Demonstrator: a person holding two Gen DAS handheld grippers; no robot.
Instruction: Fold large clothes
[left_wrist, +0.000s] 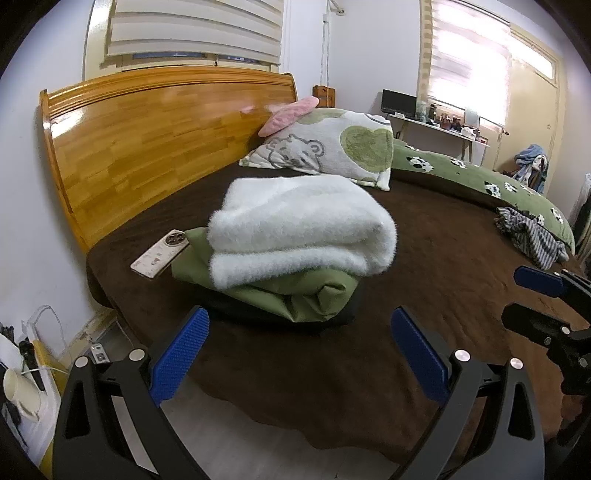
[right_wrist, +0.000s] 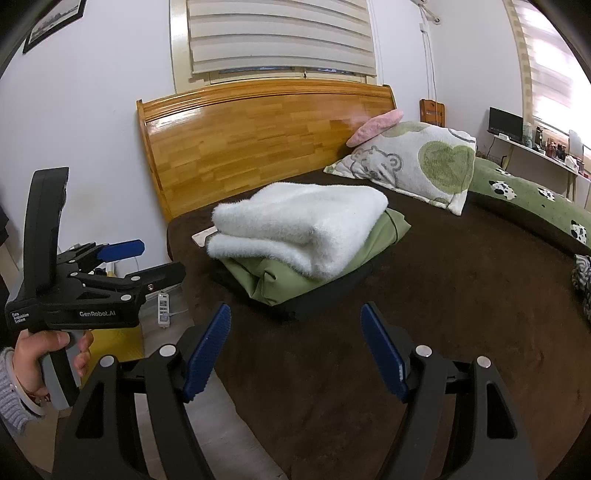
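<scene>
A stack of folded clothes lies on the brown bedspread (left_wrist: 406, 295). On top is a white fluffy garment (left_wrist: 299, 232) (right_wrist: 299, 225), under it a green one (left_wrist: 295, 291) (right_wrist: 291, 282), and a black layer (left_wrist: 280, 317) at the bottom. My left gripper (left_wrist: 299, 350) hovers just in front of the stack, open, with nothing between its blue pads (left_wrist: 181, 354). My right gripper (right_wrist: 295, 350) is also open and empty, close to the bed's near edge. A crumpled striped garment (left_wrist: 532, 236) (right_wrist: 583, 277) lies at the far right of the bed.
A phone (left_wrist: 160, 256) lies left of the stack. A heart-print pillow (left_wrist: 332, 151) and a green cow-print blanket (left_wrist: 480, 177) sit behind, against the wooden headboard (left_wrist: 147, 140). A power strip (right_wrist: 163, 306) lies on the floor. A hand (right_wrist: 33, 354) holds the left gripper (right_wrist: 162, 258).
</scene>
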